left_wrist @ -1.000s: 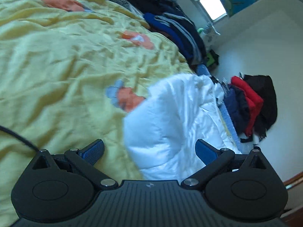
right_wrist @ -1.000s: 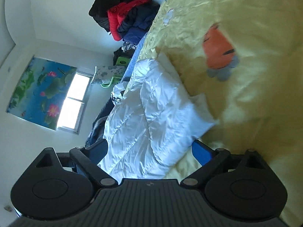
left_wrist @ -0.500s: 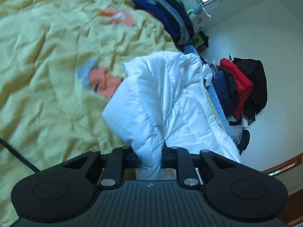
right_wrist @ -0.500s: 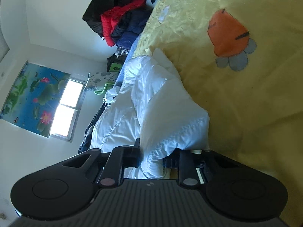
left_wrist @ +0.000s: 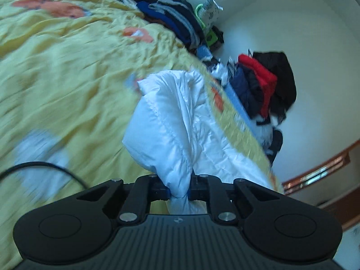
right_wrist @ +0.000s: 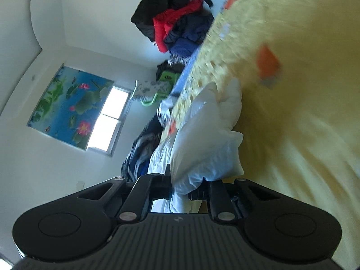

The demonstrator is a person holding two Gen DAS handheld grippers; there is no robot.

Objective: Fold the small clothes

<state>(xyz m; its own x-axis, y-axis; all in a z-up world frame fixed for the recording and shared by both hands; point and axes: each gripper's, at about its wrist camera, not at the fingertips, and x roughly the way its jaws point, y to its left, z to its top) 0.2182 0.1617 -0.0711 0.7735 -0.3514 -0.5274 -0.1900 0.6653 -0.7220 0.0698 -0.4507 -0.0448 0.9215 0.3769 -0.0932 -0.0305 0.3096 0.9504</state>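
Observation:
A white puffy quilted garment [left_wrist: 171, 121] lies on the yellow bedspread [left_wrist: 67, 67]. My left gripper [left_wrist: 178, 190] is shut on a bunched edge of it, and the cloth rises from the jaws in a fold. In the right wrist view the same white garment [right_wrist: 207, 139] is pinched in my right gripper [right_wrist: 187, 190], which is shut on another edge. Both held edges are lifted off the bed. The rest of the garment trails toward the bed's edge.
Piles of dark, blue and red clothes [left_wrist: 263, 85] sit at the bed's far edge against the white wall, and more dark clothes [left_wrist: 171, 20] lie further along. A window and a lotus picture [right_wrist: 72, 105] are on the wall. A black cable [left_wrist: 45, 165] crosses the bedspread.
Both grippers went from open around the garment's edges to shut on them, and now lift and pull the white garment across the bedspread. The views are blurred with motion.

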